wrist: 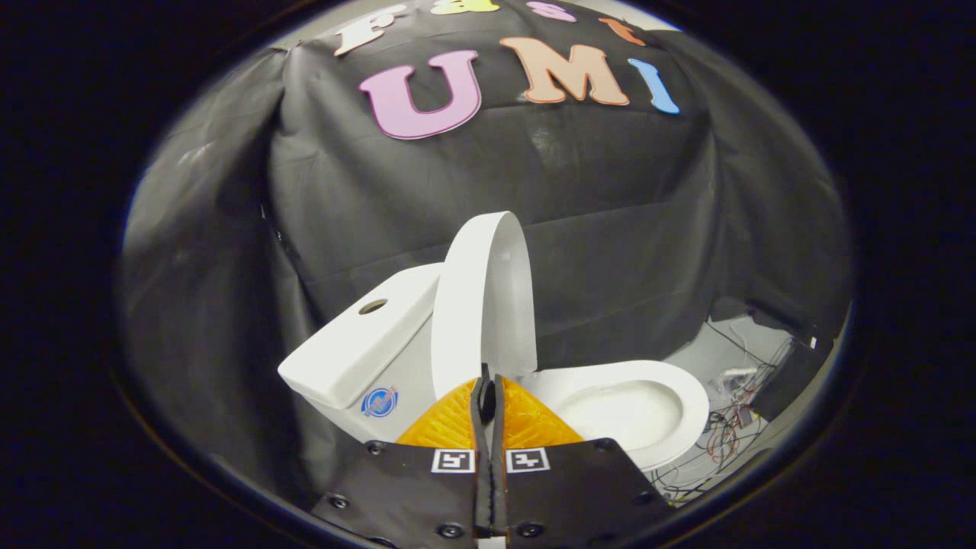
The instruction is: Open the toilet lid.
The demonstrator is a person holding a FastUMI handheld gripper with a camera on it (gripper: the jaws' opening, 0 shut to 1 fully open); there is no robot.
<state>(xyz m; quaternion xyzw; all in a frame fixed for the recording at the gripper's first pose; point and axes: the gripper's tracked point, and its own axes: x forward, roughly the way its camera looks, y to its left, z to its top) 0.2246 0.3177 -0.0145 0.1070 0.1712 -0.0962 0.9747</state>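
A white toilet stands ahead of me against the black cloth wall. Its lid (484, 297) is raised upright and leans back toward the tank (358, 343). The seat and bowl (633, 408) lie uncovered to the right of the lid. My gripper (488, 381) sits just in front of the lid's lower edge, its orange fingers (450, 423) pressed together with nothing between them. The fingertips are close to the lid's base; I cannot tell whether they touch it.
A flush button hole (373, 306) marks the tank's top, and a round blue sticker (379, 401) sits on its side. A tangle of wires (732, 427) lies on the light floor to the right of the bowl.
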